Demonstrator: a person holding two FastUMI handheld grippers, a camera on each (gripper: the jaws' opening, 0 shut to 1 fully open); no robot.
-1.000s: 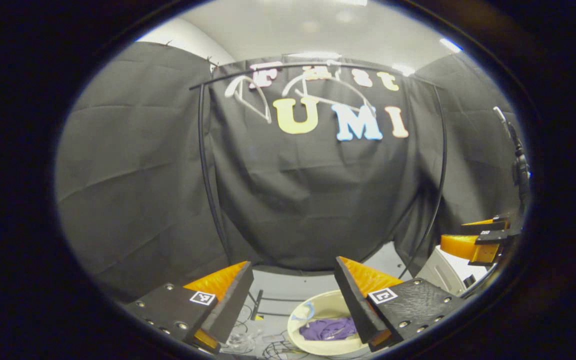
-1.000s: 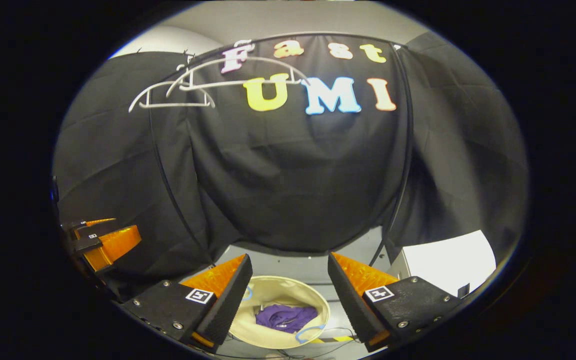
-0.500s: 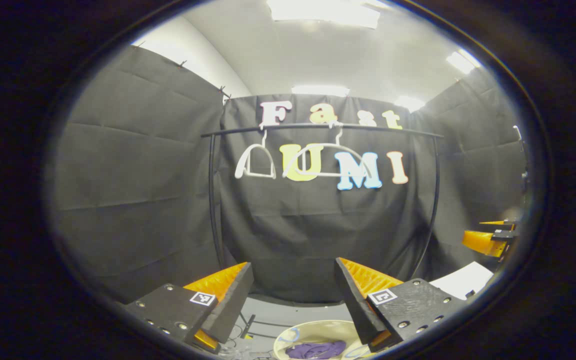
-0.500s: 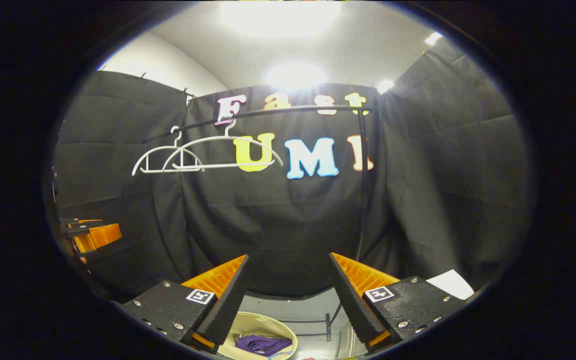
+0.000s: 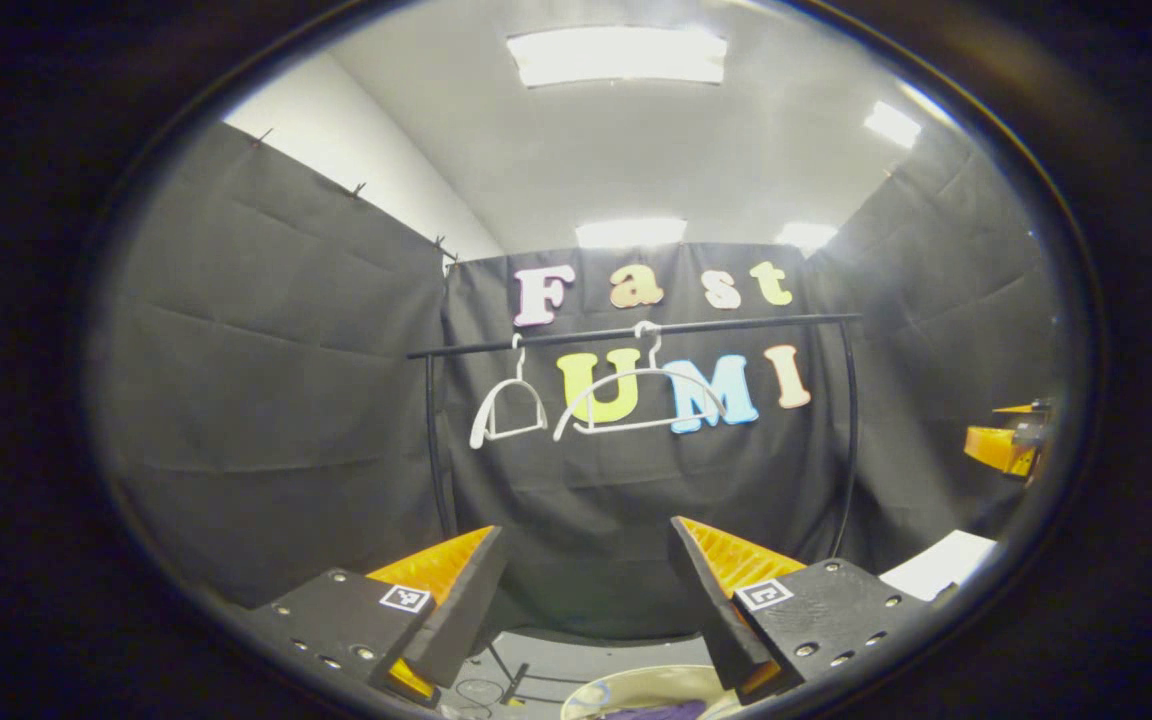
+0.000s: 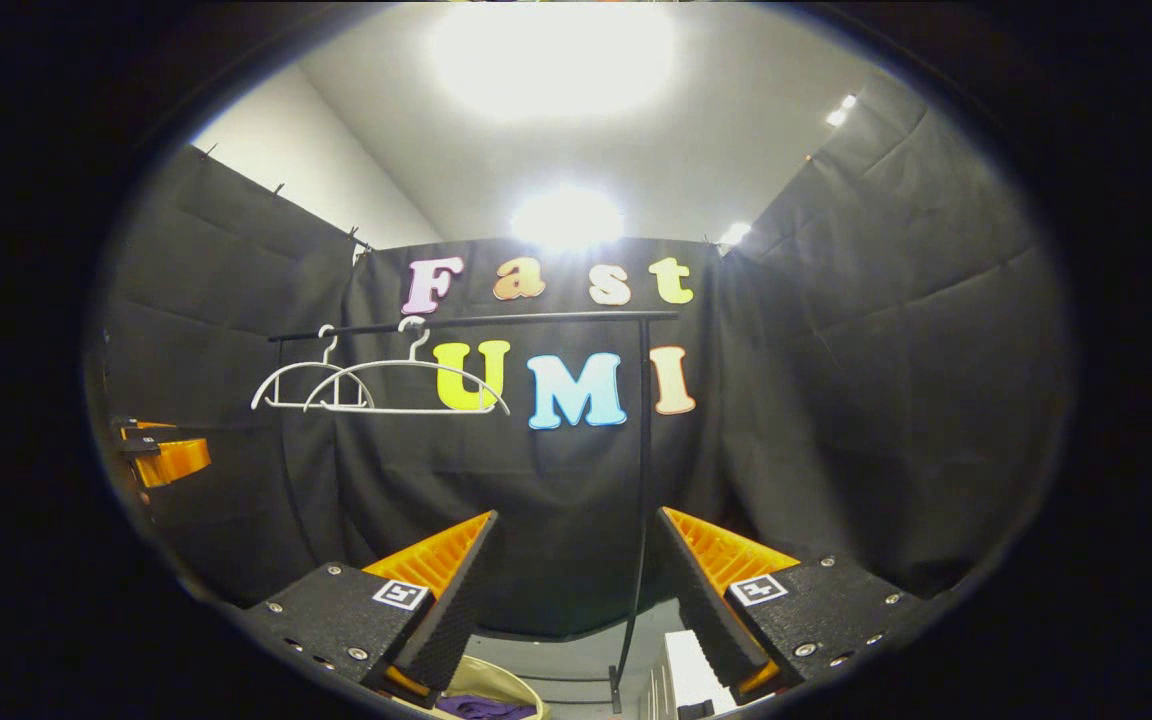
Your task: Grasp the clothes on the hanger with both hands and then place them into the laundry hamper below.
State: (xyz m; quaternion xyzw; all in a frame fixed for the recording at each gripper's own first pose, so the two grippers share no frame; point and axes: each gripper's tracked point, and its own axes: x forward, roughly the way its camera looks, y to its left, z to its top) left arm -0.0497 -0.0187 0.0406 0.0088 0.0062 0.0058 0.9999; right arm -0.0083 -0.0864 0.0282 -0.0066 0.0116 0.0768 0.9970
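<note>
Purple clothes (image 5: 651,711) sit down in the laundry hamper (image 5: 626,692), just peeking at the bottom edge of the left gripper view; right gripper view catches the same purple bundle (image 6: 484,708) inside the cream rim (image 6: 496,682), low-left btwn the fingers. So the garment looks delivered. Up top, two white hangers (image 5: 636,400) dangle bare on the black rail (image 5: 636,331), side by side, nothing draped on either.

Left gripper (image 5: 586,590): jaws spread wide, nothing btwn them, aimed at the back wall w/ the hamper below. Right gripper (image 6: 576,585): same story, wide apart and empty-handed, rack's upright post (image 6: 641,480) running down btwn its fingers, farther off. Each claw also shows at the edge of the other's view, raised to abt rail-mid height.

Judgement: drop-off step reads as done, both hands in the clear-away phase. Next move calls for little – either hold off, or, if more clothes get hung, line both claws up w/ the hanger shoulders, approach level, and pinch fabric not plastic. Rack post is near the right claw's line; worth steering wide.
</note>
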